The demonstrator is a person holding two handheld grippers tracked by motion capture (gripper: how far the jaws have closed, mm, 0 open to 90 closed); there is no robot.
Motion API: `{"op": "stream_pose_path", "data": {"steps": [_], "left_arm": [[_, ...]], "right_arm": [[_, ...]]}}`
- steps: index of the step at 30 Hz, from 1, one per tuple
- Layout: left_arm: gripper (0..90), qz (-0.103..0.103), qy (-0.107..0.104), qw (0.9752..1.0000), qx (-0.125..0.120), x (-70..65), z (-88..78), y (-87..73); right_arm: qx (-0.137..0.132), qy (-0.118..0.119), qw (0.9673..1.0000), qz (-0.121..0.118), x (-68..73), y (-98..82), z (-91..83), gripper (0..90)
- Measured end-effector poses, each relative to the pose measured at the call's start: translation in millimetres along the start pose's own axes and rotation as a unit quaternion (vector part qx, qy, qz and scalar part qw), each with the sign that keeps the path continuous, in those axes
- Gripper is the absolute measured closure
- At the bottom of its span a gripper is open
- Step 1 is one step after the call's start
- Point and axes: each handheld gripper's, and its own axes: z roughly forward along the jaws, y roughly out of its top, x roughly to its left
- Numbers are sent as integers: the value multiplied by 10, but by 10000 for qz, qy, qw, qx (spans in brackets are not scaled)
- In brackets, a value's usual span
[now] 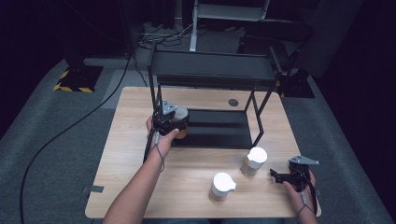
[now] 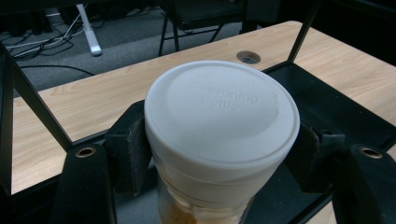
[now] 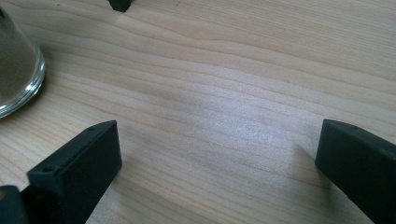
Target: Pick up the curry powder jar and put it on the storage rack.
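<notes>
jar [image 2: 219, 135] with white lid, pinched in the left tool [image 1: 172, 122] over the black shelf [image 1: 219, 128] on the surface [image 1: 140, 154]. step: placing; next, lower and release. right tool [image 1: 280, 176] spread, resting near two other jars [image 1: 253, 161].

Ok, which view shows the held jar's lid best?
The left gripper view: the white lid sits close up, embossed lettering visible, with the pads pressing the jar below it. The high view shows it small, beside the left gripper.
</notes>
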Motion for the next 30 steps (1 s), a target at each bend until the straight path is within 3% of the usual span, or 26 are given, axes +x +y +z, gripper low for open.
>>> {"op": "stream_pose_path", "data": {"steps": [14, 26, 30], "left_arm": [[324, 39, 79, 9997, 218, 29, 90, -58], [319, 81, 102, 9997, 209, 37, 98, -68], [222, 50, 212, 9996, 162, 20, 84, -55]], "right_arm": [[-1, -1, 10000, -1, 0, 0, 0, 0], [-1, 0, 10000, 0, 0, 0, 0, 0], [-3, -10, 10000, 11, 2, -1, -1, 0]]}}
